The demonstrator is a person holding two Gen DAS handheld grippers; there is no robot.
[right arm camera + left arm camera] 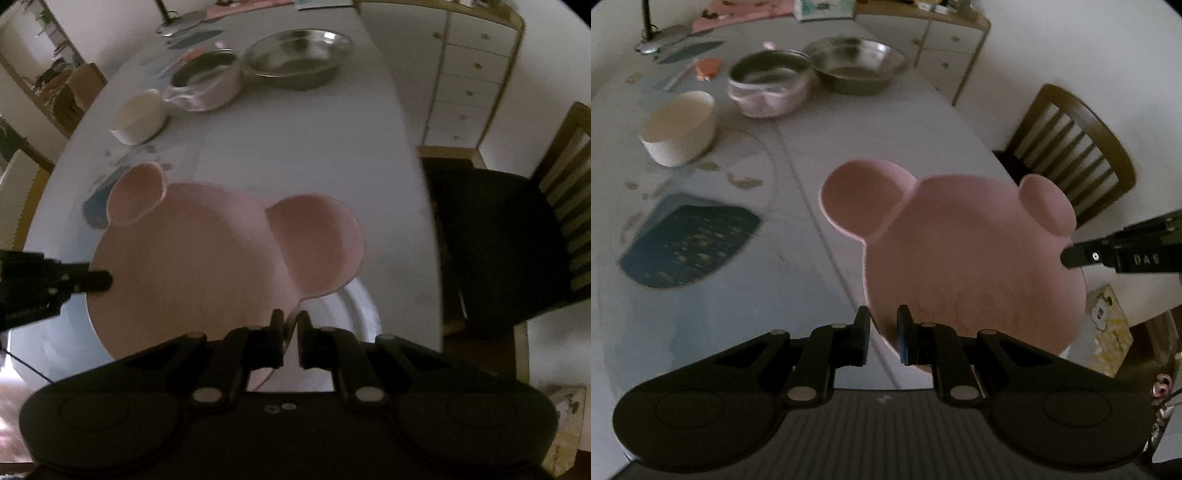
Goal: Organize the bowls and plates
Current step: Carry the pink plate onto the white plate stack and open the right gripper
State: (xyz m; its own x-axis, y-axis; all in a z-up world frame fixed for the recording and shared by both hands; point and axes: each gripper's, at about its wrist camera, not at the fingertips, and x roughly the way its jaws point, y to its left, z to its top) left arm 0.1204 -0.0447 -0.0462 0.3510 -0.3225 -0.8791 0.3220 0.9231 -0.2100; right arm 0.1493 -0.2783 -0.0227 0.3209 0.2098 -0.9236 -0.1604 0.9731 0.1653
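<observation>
Now both grippers are clamped on the same pink plate (960, 254), the one shaped like a bear's head with two round ear compartments, and it hangs in the air above the pale table (886, 147). The left gripper (882, 332) has its jaws nearly closed, nipping the plate's rim at one edge. The right gripper (290, 338) is pinched just as tight on the opposite rim, just below one of the ears, its jaws all but together with only the thin edge between them. Under the plate, in the right wrist view, a white plate (364, 314) lies on the table. Farther back stand a cream bowl (677, 127), a pink-sided metal bowl (770, 83) and a wide steel bowl (857, 64), the last two touching. A wooden chair (1071, 155) sits beside the table.
</observation>
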